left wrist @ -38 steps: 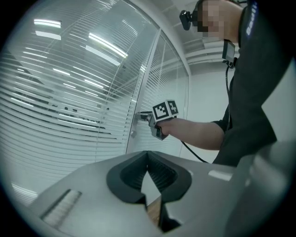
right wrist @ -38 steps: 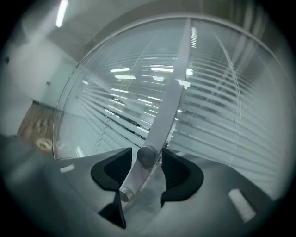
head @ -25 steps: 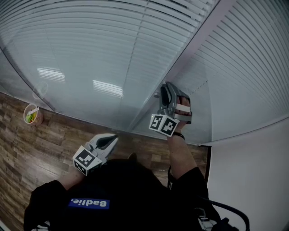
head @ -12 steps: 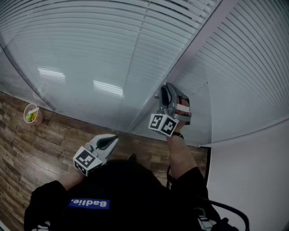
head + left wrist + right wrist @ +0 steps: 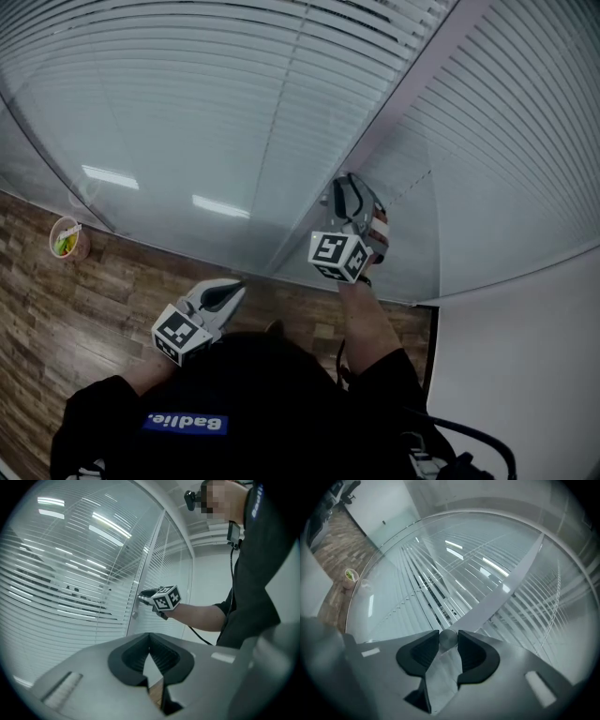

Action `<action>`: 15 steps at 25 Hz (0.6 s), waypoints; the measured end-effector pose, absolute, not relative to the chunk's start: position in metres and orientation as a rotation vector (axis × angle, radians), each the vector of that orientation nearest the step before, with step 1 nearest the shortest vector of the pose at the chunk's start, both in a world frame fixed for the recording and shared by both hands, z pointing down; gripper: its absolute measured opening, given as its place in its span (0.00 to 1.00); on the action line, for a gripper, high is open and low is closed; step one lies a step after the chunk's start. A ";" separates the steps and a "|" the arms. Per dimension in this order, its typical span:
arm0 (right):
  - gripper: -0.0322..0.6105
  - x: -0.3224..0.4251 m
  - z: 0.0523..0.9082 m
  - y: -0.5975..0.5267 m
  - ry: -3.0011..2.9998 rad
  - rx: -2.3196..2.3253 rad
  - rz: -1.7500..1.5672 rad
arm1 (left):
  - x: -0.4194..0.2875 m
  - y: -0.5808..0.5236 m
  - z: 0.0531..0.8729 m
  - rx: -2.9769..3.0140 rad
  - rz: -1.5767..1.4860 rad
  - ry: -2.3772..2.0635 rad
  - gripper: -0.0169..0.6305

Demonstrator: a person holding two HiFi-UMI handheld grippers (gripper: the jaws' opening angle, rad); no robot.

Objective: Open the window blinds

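The blinds (image 5: 187,112) fill the far side of the scene. They are thin, flat, pale slats running level, set behind smooth glass that carries bright streaks of reflected light. There are two panels of them, split by one pale, flat-faced post (image 5: 398,98). In the right gripper view dark gaps show between some slats.

Below the glass lies a floor (image 5: 56,309) of brown wood-grain planks, and to the right stands a plain white wall (image 5: 525,375). A person in a dark top (image 5: 234,403) stands near, with a bare forearm reaching to the post.

There are two grey claws, each with one cube of black-and-white square markers. The right claw (image 5: 345,192) is up at the post, and its dark ribbed pads have just been closing. They now clamp a small, round, dull metal knob (image 5: 448,639) on the post, just beside the right-hand panel. The left claw (image 5: 234,289) hangs lower and nearer, apart from the glass, with its tips together and nothing between them.

One small round cup (image 5: 66,239) with something green in it sits on the floor at the far left, close to the glass.
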State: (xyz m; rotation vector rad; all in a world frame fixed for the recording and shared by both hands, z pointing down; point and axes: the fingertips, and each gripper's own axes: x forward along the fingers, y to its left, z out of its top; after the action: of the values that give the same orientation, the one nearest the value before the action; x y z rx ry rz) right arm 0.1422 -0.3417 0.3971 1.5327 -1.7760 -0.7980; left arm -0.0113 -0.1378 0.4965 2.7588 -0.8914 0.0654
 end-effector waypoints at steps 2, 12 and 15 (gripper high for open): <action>0.25 0.144 0.397 -0.343 -1.819 1.567 -0.752 | -0.010 -0.139 0.497 2.759 0.066 -0.890 0.03; 0.25 0.148 0.392 -0.343 -2.036 1.745 -0.478 | -0.013 -0.137 0.497 2.763 0.072 -0.887 0.03; 0.25 0.149 0.393 -0.344 -2.094 1.788 -0.389 | -0.014 -0.137 0.497 2.761 0.070 -0.887 0.03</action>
State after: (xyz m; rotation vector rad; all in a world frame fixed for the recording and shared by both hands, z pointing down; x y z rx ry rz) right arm 0.1491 -0.3443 0.3925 1.7879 -2.0937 -0.3891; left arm -0.0138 -0.1374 0.4975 2.7607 -0.8874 0.0702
